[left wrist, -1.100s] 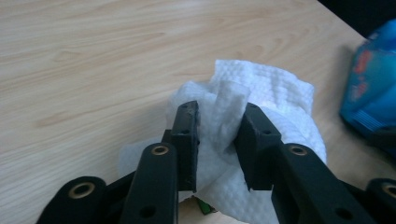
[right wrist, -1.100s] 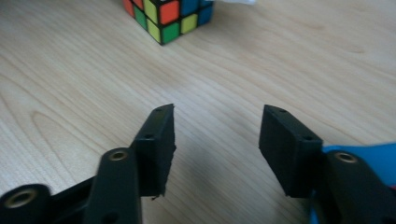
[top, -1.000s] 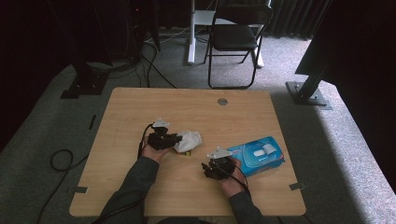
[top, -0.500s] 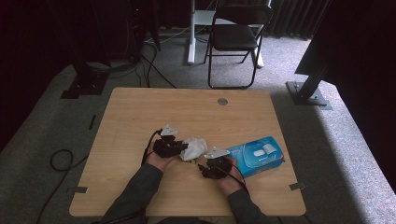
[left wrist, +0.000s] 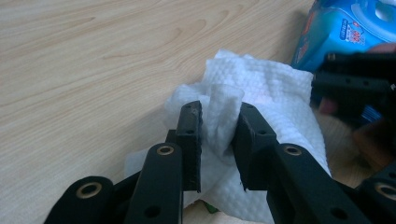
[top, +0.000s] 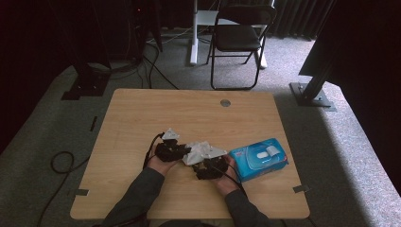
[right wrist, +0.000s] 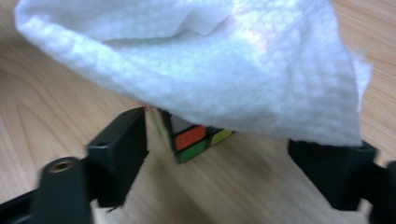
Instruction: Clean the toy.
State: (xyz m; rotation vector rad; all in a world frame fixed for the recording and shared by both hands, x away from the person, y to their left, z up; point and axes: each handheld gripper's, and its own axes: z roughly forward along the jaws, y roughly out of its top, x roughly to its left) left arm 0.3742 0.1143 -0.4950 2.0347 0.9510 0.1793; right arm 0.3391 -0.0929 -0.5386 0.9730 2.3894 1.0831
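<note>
Both sets of black fingers differ: the left gripper (left wrist: pixel 217 135) has its pads pinched on a raised fold of the white textured paper wipe (left wrist: pixel 261 93), while the right gripper (right wrist: pixel 233 163) has just been opening and now stands wide, its pads clear of the small multicoloured puzzle cube (right wrist: pixel 191 137) that sits between them.

From largest to smallest, the high view takes in the light wooden rectangular table (top: pixel 142 113), a dark folding chair (top: pixel 239 38) on the grey carpet beyond it, the blue plastic pack of wet wipes (top: pixel 259 158) just beside the right gripper (top: pixel 210 166), and the wipe (top: pixel 198 152) bunched between the two grippers, with the left gripper (top: pixel 182 152) touching it.

That high view does not let the cube be made out; the right gripper view does, showing red, green, yellow and black faces resting on the wood under the draped wipe (right wrist: pixel 210 56). The wipe covers the cube's upper part, so its full shape is hidden.

In the left gripper view, the pack (left wrist: pixel 345 32) is cut off at the top right corner, and the right gripper (left wrist: pixel 355 88) is a dark blur in front of it.
</note>
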